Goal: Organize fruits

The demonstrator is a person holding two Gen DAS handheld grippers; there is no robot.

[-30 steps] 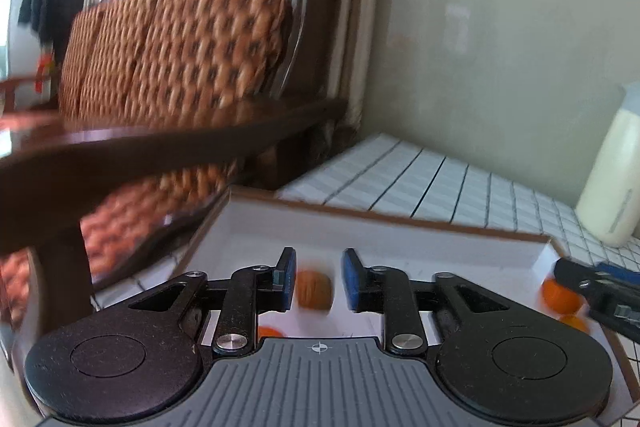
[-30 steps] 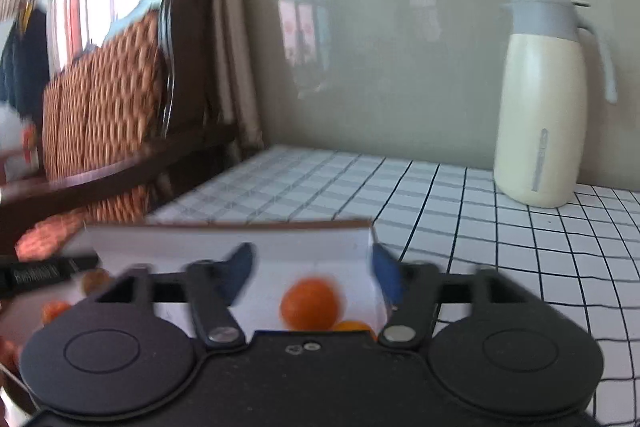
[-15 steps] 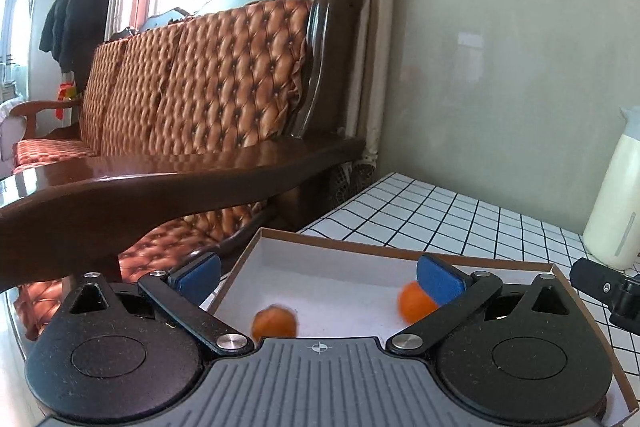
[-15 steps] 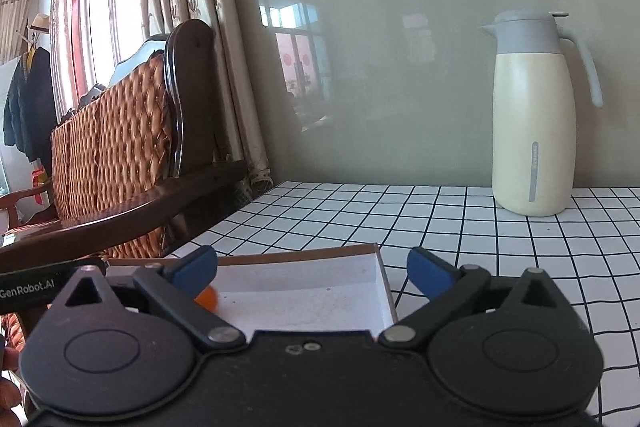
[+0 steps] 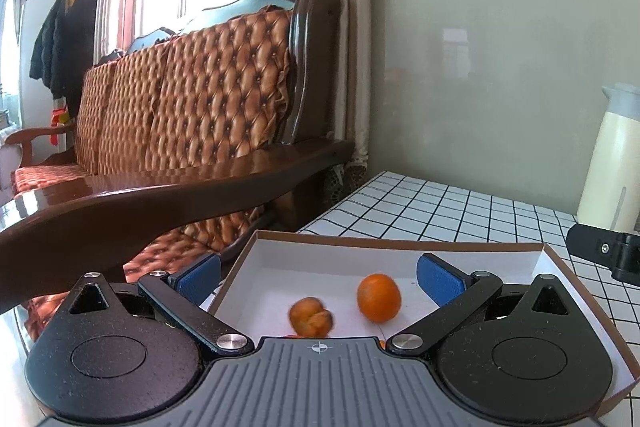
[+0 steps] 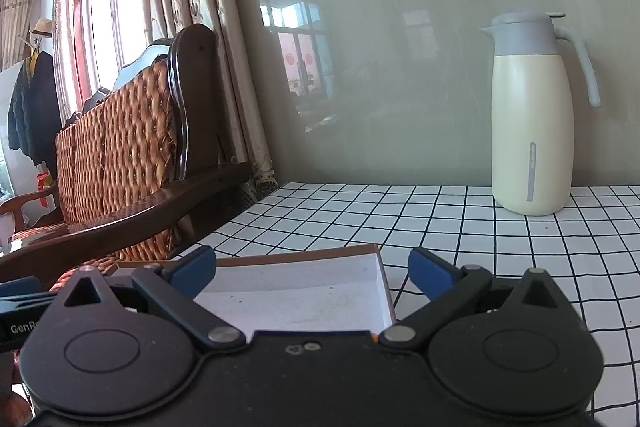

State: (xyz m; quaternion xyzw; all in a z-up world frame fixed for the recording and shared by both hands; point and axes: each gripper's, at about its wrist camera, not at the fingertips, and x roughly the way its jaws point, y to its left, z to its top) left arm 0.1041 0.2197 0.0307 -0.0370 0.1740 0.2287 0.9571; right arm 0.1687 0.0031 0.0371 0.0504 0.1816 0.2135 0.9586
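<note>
Fruit: two small orange fruits are seen on the floor of the shallow white cardboard box with brown rim (image 5: 400, 241): a round smooth orange one (image 5: 378, 297) and a lumpy, blurred orange-brown one (image 5: 311, 316), near each other but apart.
Left gripper (image 5: 319, 279): fingers are spread wide, nothing clamped; both fruits lie free below and between them.
Right gripper (image 6: 311, 269): fingers are spread wide over the box's far right corner, nothing clamped.
Step in hand: judged as a release into the box, both grippers unloaded.
Next move: further loose fruit would have to be located; none is visible outside the box.
Edges: box walls are low; the white black-gridded tiled bench (image 6: 460, 227) ends at the left beside a dark wooden sofa arm (image 5: 168, 203).
Open room: the bench is bare to the right, up to the cream thermos jug with grey lid (image 6: 530, 123).
</note>
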